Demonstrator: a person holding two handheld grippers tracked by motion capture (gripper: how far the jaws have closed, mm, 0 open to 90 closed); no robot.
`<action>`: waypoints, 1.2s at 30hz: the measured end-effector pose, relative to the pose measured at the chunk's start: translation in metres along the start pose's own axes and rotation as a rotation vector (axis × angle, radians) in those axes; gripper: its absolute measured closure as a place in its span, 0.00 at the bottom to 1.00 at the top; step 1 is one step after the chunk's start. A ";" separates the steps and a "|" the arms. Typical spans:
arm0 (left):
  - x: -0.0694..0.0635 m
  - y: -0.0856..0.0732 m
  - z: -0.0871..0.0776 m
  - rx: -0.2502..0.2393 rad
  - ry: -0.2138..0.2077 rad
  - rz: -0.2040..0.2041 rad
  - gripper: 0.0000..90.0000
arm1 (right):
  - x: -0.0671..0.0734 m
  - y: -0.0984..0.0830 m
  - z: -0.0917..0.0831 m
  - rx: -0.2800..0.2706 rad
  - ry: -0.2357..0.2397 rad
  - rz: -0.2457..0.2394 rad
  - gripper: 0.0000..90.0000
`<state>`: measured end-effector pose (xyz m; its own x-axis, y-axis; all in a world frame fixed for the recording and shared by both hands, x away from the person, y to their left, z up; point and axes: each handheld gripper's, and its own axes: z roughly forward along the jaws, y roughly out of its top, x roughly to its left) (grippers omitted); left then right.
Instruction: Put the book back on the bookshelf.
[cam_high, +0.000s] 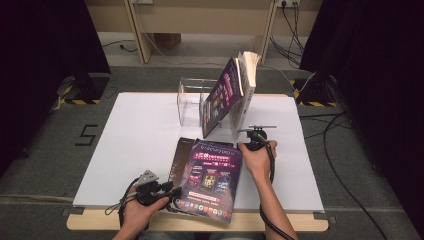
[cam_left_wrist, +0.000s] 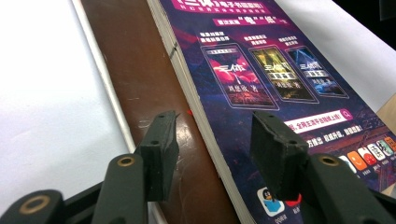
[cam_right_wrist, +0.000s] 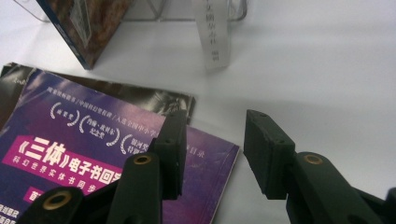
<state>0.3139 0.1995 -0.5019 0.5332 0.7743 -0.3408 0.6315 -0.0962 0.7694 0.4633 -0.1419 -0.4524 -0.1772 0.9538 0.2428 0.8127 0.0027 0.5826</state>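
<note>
Books (cam_high: 231, 92) leaning behind purple book (cam_high: 211, 179)

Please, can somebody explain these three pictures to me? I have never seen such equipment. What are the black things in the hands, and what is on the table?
A person sits at a table with a white sheet and holds a hand-operated two-jaw tool in each hand. The high view looks down from above; the other two come from cameras riding on the tools. The left tool is open, its jaws astride the near edge of a purple book that lies on a brown book. The right tool is open at that book's far corner, holding nothing. Behind, two more books lean in a clear stand.
</note>
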 end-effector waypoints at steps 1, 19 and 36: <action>0.000 0.000 0.000 0.001 0.001 0.001 0.56 | 0.000 -0.001 0.001 0.003 0.002 -0.002 0.66; 0.001 0.000 -0.001 0.006 0.027 0.008 0.55 | -0.005 -0.005 0.015 0.049 0.012 0.011 0.65; 0.000 0.001 0.002 0.017 0.002 0.016 0.57 | -0.008 -0.003 0.020 0.057 0.045 0.038 0.62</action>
<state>0.3152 0.1984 -0.5023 0.5423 0.7738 -0.3272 0.6321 -0.1193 0.7656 0.4731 -0.1437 -0.4717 -0.1689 0.9391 0.2992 0.8495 -0.0152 0.5273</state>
